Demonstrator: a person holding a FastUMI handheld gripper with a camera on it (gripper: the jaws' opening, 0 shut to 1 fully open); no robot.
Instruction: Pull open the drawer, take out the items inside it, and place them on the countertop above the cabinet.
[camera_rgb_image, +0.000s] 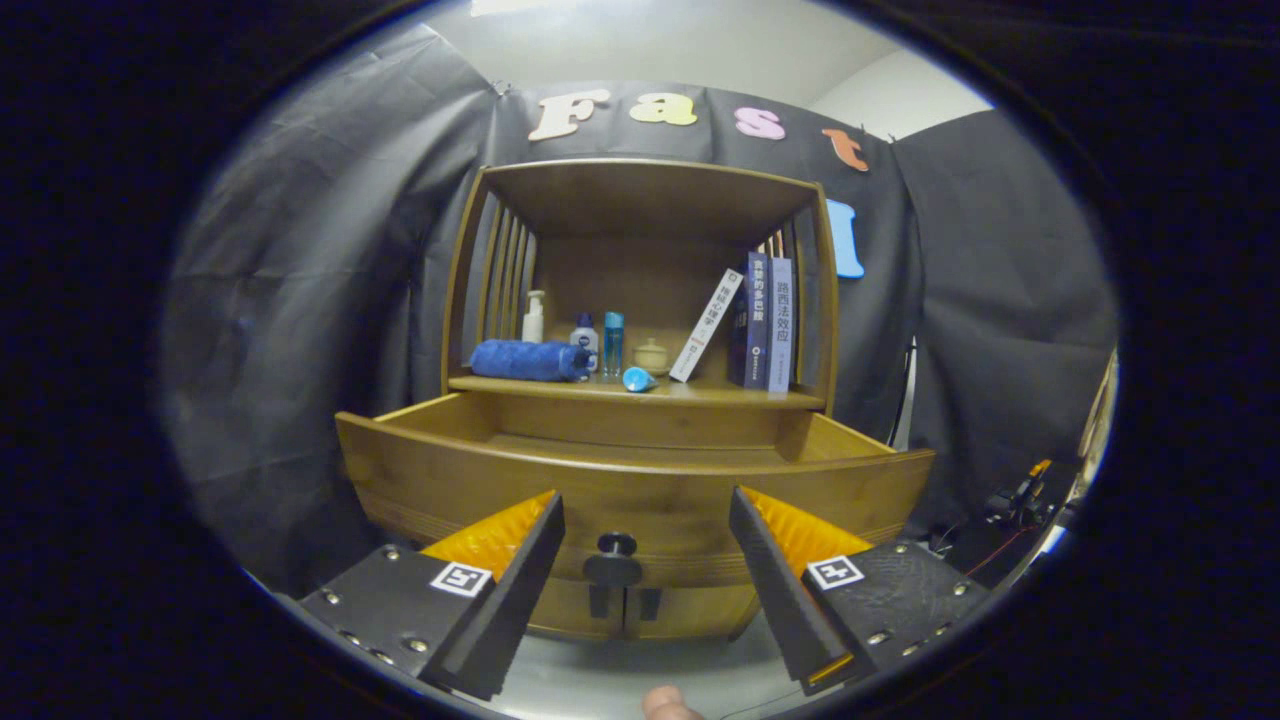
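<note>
Between my gripper (647, 560) fingers, which are spread wide and hold nothing, I see the drawer's black knob (616, 545). Beyond it the drawer (640, 480) is pulled open (I cannot see what lies inside). Above the drawer, the bench (640, 392) carries a rolled blue towel (530, 360), small bottles (585, 338), a little pot (652, 355) and some books (765, 320).

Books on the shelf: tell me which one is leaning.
The white book, leftmost of the three, tilts against the dark blue book; that one and the pale blue book stand upright. The gripper is open.
</note>
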